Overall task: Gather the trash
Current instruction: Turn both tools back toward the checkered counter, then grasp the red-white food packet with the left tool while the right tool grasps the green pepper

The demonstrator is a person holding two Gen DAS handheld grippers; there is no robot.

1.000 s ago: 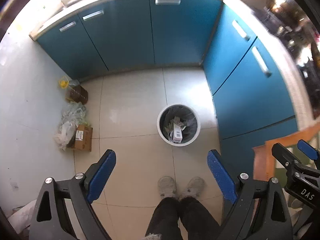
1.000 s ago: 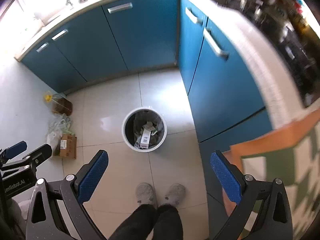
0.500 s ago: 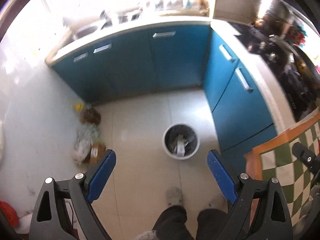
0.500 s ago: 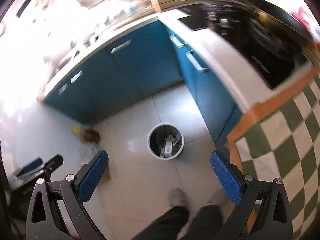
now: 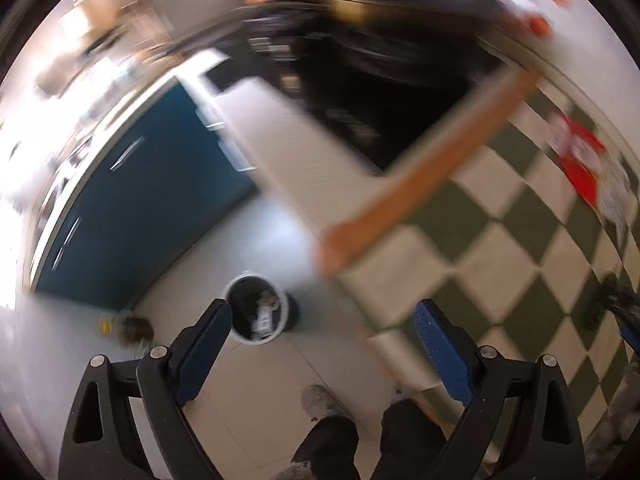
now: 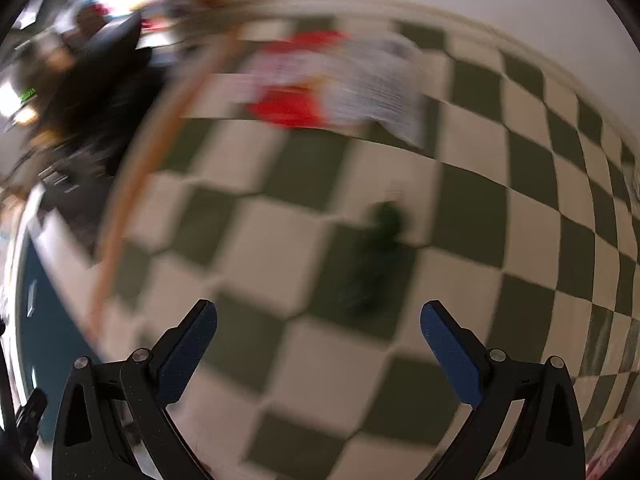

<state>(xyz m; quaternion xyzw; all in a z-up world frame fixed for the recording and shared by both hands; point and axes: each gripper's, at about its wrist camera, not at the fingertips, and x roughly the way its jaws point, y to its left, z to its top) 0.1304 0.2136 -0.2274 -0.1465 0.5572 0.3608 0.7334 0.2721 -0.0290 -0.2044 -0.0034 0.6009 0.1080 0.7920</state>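
A white trash bin with a dark liner and paper scraps stands on the floor tiles below. My left gripper is open and empty, high above the floor by the table edge. My right gripper is open and empty over a green and cream checkered tablecloth. On the cloth lie a blurred red and white wrapper at the far side and a small dark green object just ahead of the fingers. The wrapper also shows in the left wrist view.
Blue cabinets with a white counter line the far wall. The table has an orange wooden edge. A dark stove area lies behind it. A yellow-capped bottle stands on the floor. My feet are below.
Both grippers have swung up and to the right, from over the floor and bin to the checkered table. Both views are motion-blurred. The jaws stayed open.
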